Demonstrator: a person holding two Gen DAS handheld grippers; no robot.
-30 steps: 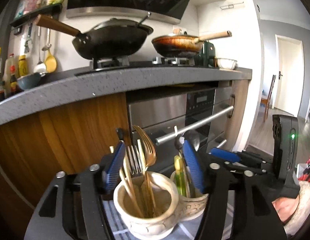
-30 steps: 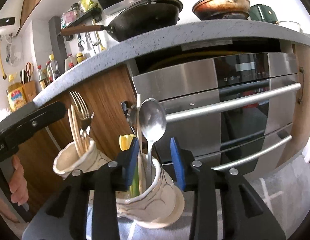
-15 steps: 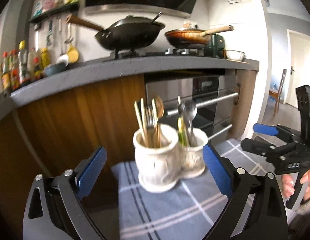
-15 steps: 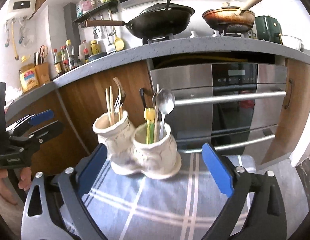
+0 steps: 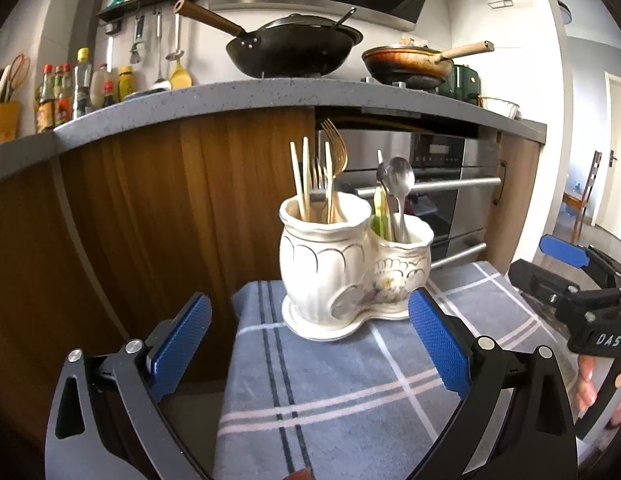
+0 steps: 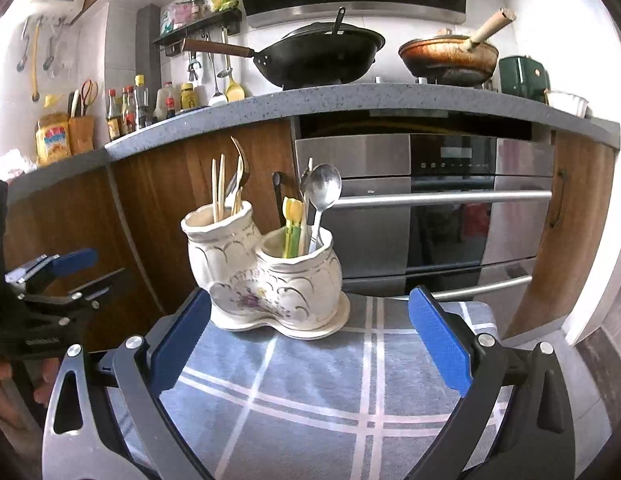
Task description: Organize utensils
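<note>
Both claws hang spread and empty — left claw (image 5: 309,336), right claw (image 6: 309,338). The twin ceramic holder (image 5: 350,268) stands upright on the plaid cloth (image 5: 330,380) at twelve o'clock, forks (image 5: 328,168) left, spoons (image 5: 398,180) right.

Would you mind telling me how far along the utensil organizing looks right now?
Nearly finished, apparently. Done: forks and chopsticks stand in one cup of the ceramic holder, spoons in the other. In hand: nothing; left gripper and right gripper are open, empty. Left: no loose utensils show on the checked cloth.
</note>
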